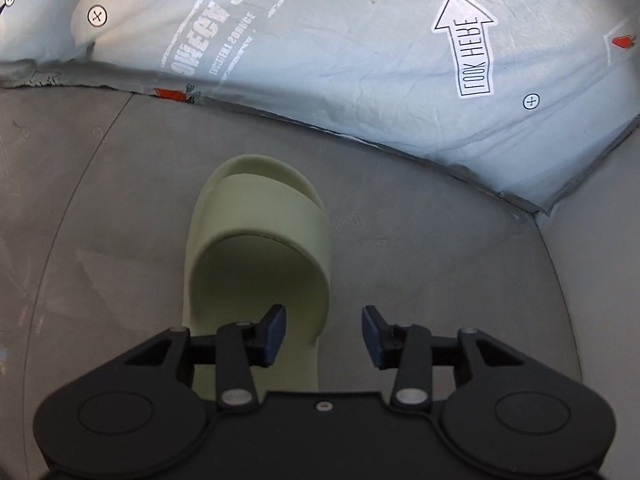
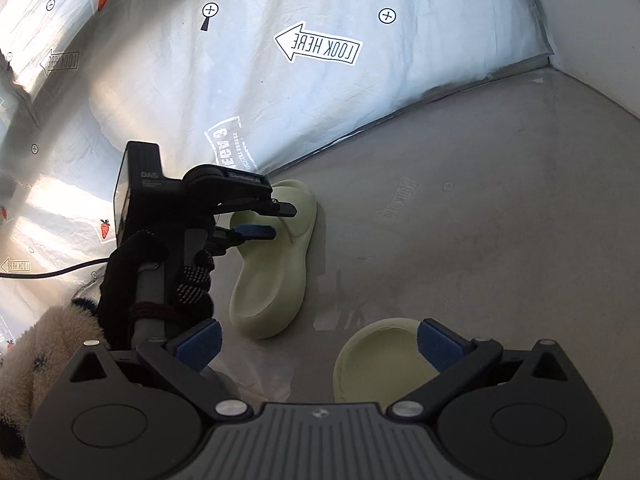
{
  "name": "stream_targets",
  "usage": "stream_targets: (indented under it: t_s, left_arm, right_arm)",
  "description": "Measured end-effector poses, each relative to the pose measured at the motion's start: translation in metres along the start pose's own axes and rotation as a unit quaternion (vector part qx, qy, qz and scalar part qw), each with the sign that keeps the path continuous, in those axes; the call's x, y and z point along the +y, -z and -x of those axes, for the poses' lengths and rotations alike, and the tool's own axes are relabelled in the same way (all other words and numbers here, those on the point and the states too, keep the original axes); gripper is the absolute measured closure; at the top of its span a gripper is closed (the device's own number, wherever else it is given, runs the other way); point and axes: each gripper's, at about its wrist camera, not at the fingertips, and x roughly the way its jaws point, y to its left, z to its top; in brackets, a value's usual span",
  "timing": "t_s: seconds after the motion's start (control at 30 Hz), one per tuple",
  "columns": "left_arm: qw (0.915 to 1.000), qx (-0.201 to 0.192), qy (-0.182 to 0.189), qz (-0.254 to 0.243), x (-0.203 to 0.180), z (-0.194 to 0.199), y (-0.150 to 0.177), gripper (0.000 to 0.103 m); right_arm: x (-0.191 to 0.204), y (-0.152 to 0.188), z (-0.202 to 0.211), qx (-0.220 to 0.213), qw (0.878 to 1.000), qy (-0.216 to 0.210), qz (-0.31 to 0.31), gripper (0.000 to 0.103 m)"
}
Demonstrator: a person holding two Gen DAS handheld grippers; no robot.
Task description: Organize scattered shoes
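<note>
A pale green slide sandal (image 1: 260, 248) lies flat on the grey floor with its toe toward the printed sheet. My left gripper (image 1: 324, 330) is open; its jaws straddle the sandal's right side wall without pinching it. In the right wrist view the same sandal (image 2: 276, 276) shows with the left gripper (image 2: 276, 222) over its strap. A second pale green sandal (image 2: 380, 364) lies close below my right gripper (image 2: 318, 346), which is open, its right pad over the sandal's rim.
A crumpled white sheet (image 1: 360, 40) printed with arrows and carrots rises behind the sandals. A white wall (image 2: 592, 20) closes the far right corner. A gloved hand (image 2: 160, 280), a fleece sleeve and a black cable (image 2: 48, 274) are at left.
</note>
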Motion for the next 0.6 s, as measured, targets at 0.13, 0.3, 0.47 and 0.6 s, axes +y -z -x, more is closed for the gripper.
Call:
stream_targets:
  t_s: [0.13, 0.3, 0.47, 0.6]
  left_arm:
    - [0.9979, -0.06, -0.017, -0.02, 0.016, 0.075, 0.03, 0.037]
    - [0.9942, -0.087, -0.062, 0.006, 0.051, 0.135, 0.073, 0.037]
    - [0.9906, -0.067, -0.096, 0.071, 0.093, 0.152, 0.107, 0.037]
    - [0.9876, -0.065, -0.102, 0.101, 0.11, 0.152, 0.113, 0.037]
  right_arm:
    - [0.019, -0.02, -0.037, 0.028, 0.999, 0.006, 0.023, 0.0]
    - [0.079, -0.051, -0.109, 0.065, 0.995, -0.003, 0.073, 0.0]
    - [0.146, -0.049, -0.183, 0.083, 0.977, 0.075, 0.181, 0.0]
    - [0.159, -0.032, -0.205, 0.104, 0.951, 0.117, 0.266, 0.001]
